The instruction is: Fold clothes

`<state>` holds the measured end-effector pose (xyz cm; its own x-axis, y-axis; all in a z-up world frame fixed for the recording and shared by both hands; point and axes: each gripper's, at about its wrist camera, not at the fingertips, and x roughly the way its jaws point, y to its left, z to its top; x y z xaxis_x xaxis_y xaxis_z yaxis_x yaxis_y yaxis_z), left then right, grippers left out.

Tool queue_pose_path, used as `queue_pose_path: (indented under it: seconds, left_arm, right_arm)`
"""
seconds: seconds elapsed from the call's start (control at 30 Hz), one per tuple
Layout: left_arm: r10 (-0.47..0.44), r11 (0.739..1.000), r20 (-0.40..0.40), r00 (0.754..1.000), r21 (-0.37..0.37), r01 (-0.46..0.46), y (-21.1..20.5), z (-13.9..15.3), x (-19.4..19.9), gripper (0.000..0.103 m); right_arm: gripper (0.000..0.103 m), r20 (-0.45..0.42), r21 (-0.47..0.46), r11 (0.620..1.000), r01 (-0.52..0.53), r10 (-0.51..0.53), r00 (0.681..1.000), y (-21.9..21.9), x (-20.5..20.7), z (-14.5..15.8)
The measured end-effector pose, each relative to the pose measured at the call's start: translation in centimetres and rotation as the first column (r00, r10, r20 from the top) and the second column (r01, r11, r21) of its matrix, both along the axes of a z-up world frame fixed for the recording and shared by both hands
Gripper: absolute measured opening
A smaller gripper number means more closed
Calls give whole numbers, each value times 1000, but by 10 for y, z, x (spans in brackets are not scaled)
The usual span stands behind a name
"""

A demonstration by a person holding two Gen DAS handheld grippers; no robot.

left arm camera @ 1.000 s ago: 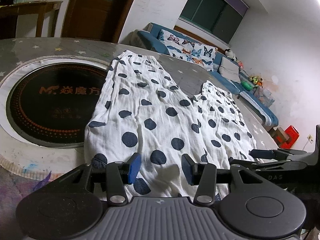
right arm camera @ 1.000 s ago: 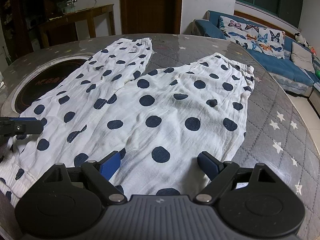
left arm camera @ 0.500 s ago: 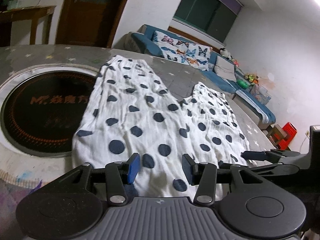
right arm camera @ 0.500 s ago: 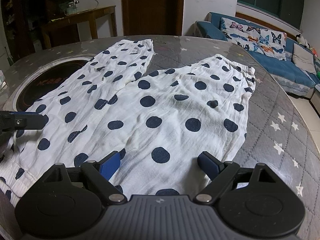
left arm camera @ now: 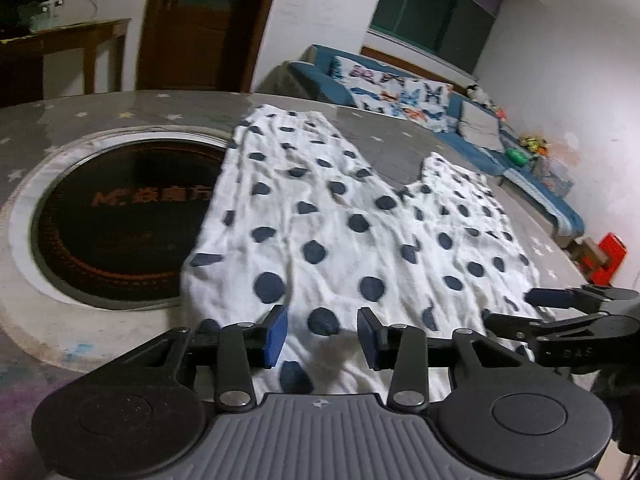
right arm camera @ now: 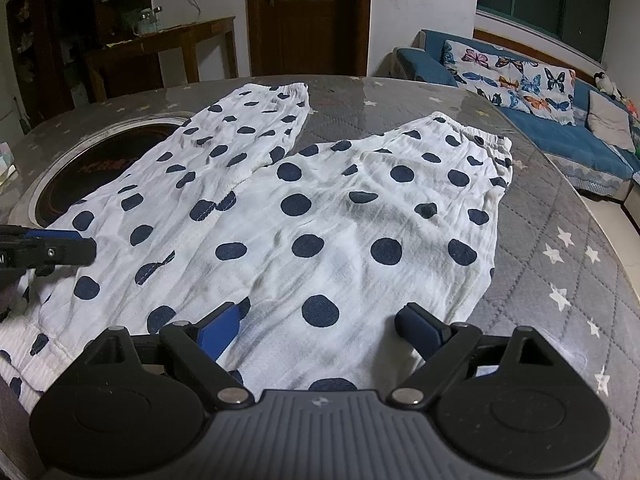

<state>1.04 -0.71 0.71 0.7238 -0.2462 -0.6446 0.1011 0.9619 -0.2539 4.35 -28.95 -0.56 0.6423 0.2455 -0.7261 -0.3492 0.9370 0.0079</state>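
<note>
Here I see the polka-dot trousers spread flat on the grey star-patterned surface, one leg lying beside and partly over the round black cooktop, the other leg on the side away from it. My left hand-held gripper hovers spread over the waistband end, nearer the cooktop. My right hand-held gripper is spread wide too, over the waistband farther from the cooktop, pinching nothing.

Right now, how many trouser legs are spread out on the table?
2. One trouser leg lies left, beside the round black hob; the other trouser leg lies right, toward the sofa.
</note>
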Motion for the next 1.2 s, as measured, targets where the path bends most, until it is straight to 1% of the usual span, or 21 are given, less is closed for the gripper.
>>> queue_pose_path:
  seconds: [0.2, 0.4, 0.53, 0.67, 0.77, 1.03, 1.13, 1.2]
  left_arm:
    - [-27, 999, 16, 1000, 31, 26, -16, 10, 5, 43]
    - [-54, 997, 31, 998, 62, 52, -31, 19, 10, 45]
    - [-50, 995, 12, 999, 84, 49, -32, 13, 14, 45]
    - [-45, 993, -6, 999, 106, 46, -32, 6, 17, 45]
    - [-42, 991, -20, 999, 123, 44, -32, 1, 20, 45]
    - [-7, 988, -29, 1000, 154, 11, -27, 3, 20, 45]
    - [25, 982, -33, 999, 187, -18, -25, 3, 20, 45]
    - [43, 980, -36, 998, 194, -35, -21, 4, 19, 45]
  right_arm:
    - [91, 5, 23, 1000, -21, 21, 1000, -3, 1, 3]
    - [91, 39, 41, 997, -68, 67, 997, -1, 11, 14]
    - [91, 45, 19, 995, -103, 102, 994, 2, 24, 15]
    - [91, 33, 3, 993, -118, 118, 992, 3, 36, 8]
    - [91, 23, 3, 993, -118, 118, 993, 1, 39, 2]
    - [91, 23, 19, 993, -117, 116, 993, -16, 34, -2]
    - [91, 27, 19, 992, -127, 127, 992, -21, 32, -1]
    - [91, 30, 20, 991, -134, 133, 991, -25, 32, 1]
